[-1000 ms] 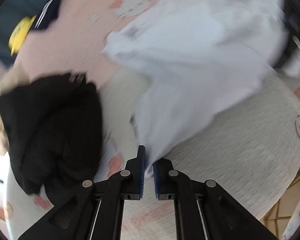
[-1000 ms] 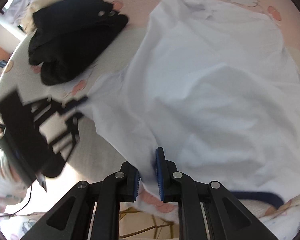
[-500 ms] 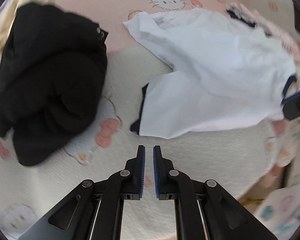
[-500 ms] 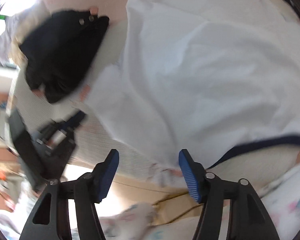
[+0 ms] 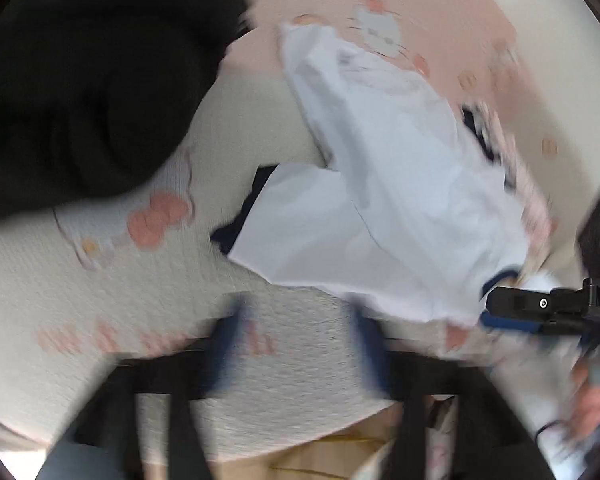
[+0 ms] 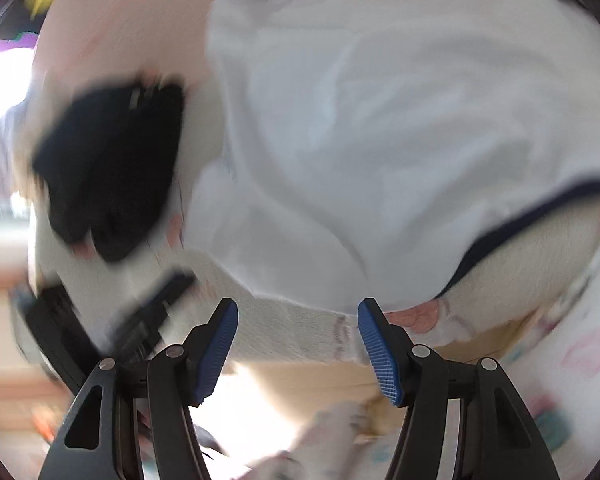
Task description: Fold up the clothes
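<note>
A white garment (image 5: 388, 208) with navy trim (image 6: 520, 220) lies crumpled on the bed, shown large in the right wrist view (image 6: 380, 140). My left gripper (image 5: 296, 332) is blurred, its jaws opening over bare cream blanket just short of the garment's near hem, with nothing between them. My right gripper (image 6: 298, 308) stands open at the garment's near edge, and the cloth is not between its blue pads (image 6: 380, 344). In the left wrist view the right gripper (image 5: 494, 312) shows at the garment's right corner. The blurred left gripper (image 6: 156, 308) shows at the right view's lower left.
A heap of black clothing (image 5: 80, 92) lies left of the white garment, also seen in the right view (image 6: 112, 168). The bed cover (image 5: 100, 280) is cream and pink with a cartoon cat print. Its near edge drops to the floor (image 5: 320, 456) under both grippers.
A second ago both grippers were pinching the white garment's edge. Both have let go; the right opened first, the left only now. The garment has settled on the bed, and both views have rolled.
</note>
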Demonstrator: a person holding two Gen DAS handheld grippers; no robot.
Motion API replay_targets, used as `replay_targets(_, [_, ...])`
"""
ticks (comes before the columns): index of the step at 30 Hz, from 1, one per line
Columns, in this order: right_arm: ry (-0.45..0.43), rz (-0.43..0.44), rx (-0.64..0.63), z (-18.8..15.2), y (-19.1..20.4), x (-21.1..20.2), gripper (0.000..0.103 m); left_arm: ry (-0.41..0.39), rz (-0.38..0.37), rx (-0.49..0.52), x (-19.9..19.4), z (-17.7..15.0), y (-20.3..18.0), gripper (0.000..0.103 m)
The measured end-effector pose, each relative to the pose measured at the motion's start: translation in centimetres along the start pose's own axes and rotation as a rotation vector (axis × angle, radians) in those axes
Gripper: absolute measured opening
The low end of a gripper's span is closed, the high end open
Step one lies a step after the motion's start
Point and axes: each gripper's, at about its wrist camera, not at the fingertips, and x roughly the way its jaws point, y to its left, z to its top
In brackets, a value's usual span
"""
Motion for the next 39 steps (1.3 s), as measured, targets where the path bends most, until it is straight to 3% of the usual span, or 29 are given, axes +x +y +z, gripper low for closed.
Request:
replay_targets(1, [-0.023,0.066,0.096,-0.5,-0.9,-0.1,0.063,-0.005,-0.034,-0.073,0.0,-0.3,0.8,0.090])
replay_targets(4, [-0.060,0.174,0.278,-1.2,-2.9,-0.3,0.063,0.010,-0.155,-0.277,0.6,-0.9,3.1,0.090])
replay_targets(7, [-0.099,0.119,0.243,-1.6,-2.7,-0.1,0.064,0.018,-0.253,-0.425,1.2,-1.3,4.7,0.090])
replay_targets(12, [-0.040,0.213,0.332,-2.7,-3.6,1.2,0.064,-0.007,-0.336,-0.517,0.9,-1.7,4.9,0.090])
replay_targets(15, [-0.034,0.218,0.366,-3.0,-3.2,2.8,0.064,0.011,-0.370,-0.570,1.8,-2.1,4.4,0.090])
replay_targets(18, [-0.049,0.246,0.391,-3.4,-3.3,3.6,0.064,-0.043,-0.369,-0.593,2.1,-2.2,3.9,0.094])
replay_targets(20, [-0.072,0.253,0.418,-3.7,-3.9,3.8,0.064,-0.099,-0.409,-0.624,2.3,-2.5,3.9,0.103])
replay_targets(22, [-0.101,0.257,0.447,-3.8,-4.4,4.5,0.065,-0.119,-0.407,-0.651,2.5,-2.5,4.0,0.103])
replay_targets(24, [-0.101,0.289,0.476,-3.8,-4.9,5.4,0.074,-0.130,-0.407,-0.679,2.5,-2.6,4.1,0.103])
replay_targets(30, [-0.123,0.414,0.567,-3.5,-6.4,7.2,0.077,-0.152,-0.451,-0.812,1.7,-3.6,5.2,0.103])
replay_targets(39, [-0.190,0.564,0.609,-1.5,-7.5,8.4,0.077,-0.178,-0.455,-0.841,1.8,-3.3,4.2,0.103])
